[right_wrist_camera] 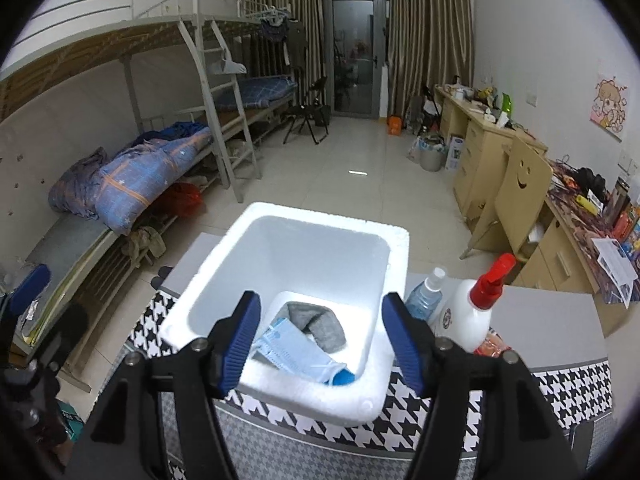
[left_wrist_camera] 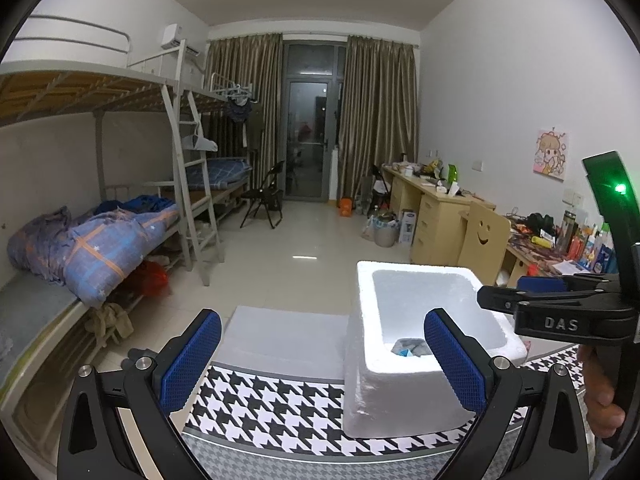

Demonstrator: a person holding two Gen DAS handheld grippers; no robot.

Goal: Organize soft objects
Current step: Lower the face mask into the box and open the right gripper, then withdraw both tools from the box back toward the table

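A white foam box [right_wrist_camera: 394,264] stands on a houndstooth-patterned table [right_wrist_camera: 560,392]. Inside it lie a grey sock [right_wrist_camera: 320,326] and a blue face mask [right_wrist_camera: 292,348]. My right gripper [right_wrist_camera: 326,344] is open and empty, held just above the box's near rim. My left gripper [left_wrist_camera: 322,360] is open and empty, held left of the box [left_wrist_camera: 360,360], where a little of the soft things [left_wrist_camera: 408,347] shows. The right gripper [left_wrist_camera: 560,304] shows in the left wrist view above the box's right rim.
A clear spray bottle [right_wrist_camera: 426,294], a white bottle with a red pump [right_wrist_camera: 476,312] and an orange packet [right_wrist_camera: 490,346] stand right of the box. Bunk beds [left_wrist_camera: 100,240] line the left wall and cluttered desks [left_wrist_camera: 448,208] the right wall.
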